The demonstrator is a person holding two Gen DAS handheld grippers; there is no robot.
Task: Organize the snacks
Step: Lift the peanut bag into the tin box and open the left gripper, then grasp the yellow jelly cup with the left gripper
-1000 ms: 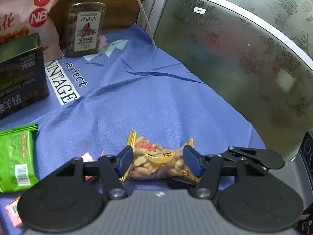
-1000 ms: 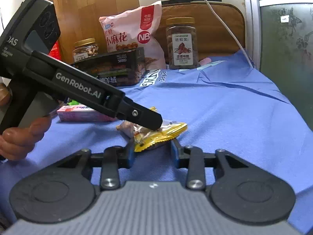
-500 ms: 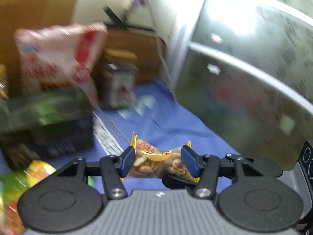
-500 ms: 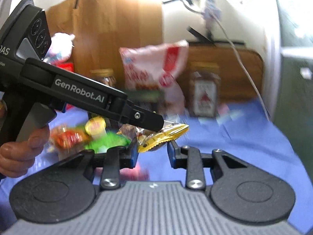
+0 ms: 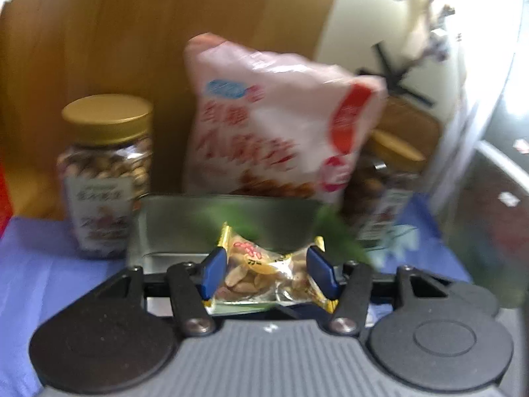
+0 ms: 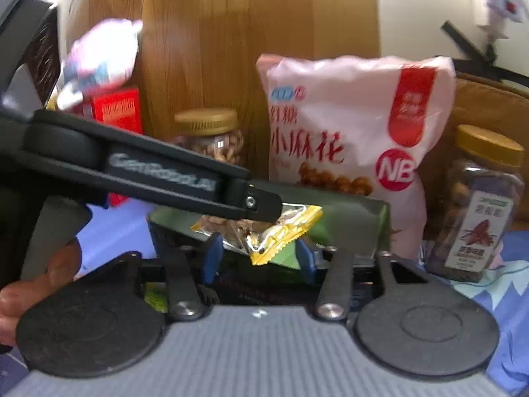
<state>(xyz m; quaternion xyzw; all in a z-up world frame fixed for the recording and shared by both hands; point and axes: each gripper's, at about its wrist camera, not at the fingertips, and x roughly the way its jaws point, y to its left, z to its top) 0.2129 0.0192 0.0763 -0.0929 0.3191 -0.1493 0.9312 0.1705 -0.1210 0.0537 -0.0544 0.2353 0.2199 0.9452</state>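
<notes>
Left wrist view shows the small snack packet of nuts pinched between the left tool's blue pads, one pad against each gold-crimped end, so that tool is narrowed onto it and carries it. Right wrist view has the same packet hanging from the left tool just ahead of the right tool, whose jaws have just been opening; they now stand wide, with the packet's gold corner between them but neither pad pressing on it. A second ago both tools pinched the packet low over the blue cloth; now the left alone has it, and both have swung toward the back row.

Just beyond and below the packet sits the open dark green tin. Behind the tin stands the pink snack bag, flanked by the gold-lidded jar on the left and a second jar on the right. A hand grips the left tool's handle.

My reading: the right tool's release ends the two-tool carry, and the packet seems bound for the tin.
</notes>
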